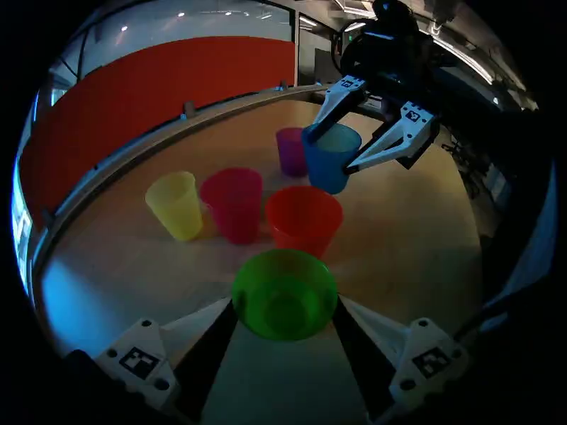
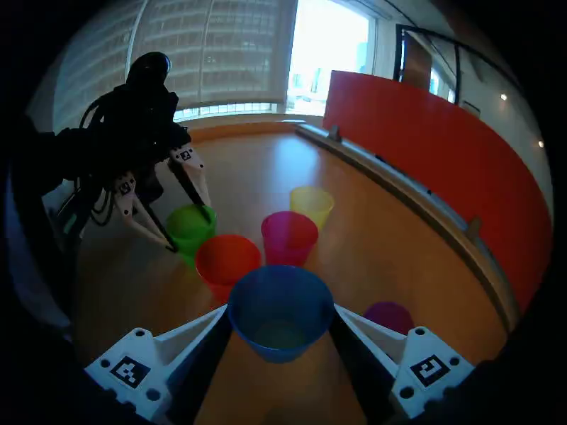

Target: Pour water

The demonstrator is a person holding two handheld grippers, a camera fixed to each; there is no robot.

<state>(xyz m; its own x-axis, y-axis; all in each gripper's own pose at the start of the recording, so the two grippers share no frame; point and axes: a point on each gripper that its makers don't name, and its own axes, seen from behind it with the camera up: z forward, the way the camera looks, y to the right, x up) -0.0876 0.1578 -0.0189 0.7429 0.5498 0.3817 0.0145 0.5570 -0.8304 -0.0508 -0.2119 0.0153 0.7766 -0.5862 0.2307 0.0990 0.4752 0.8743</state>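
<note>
A big wooden table [image 1: 397, 234] sits by a long red wall [image 1: 142, 92]. The left gripper [image 1: 283, 304] has its jaws clamped on a green cup [image 1: 285, 283], one jaw on each side. The right gripper [image 1: 328, 151] has its jaws clamped on a blue cup [image 1: 327, 166]. Between the two held cups stand an orange cup [image 1: 303, 218], a pink cup [image 1: 234, 202] and a yellow cup [image 1: 175, 204], side by side. A small purple cup [image 1: 289, 151] is just beside the blue one. I cannot tell if any cup has water.
</note>
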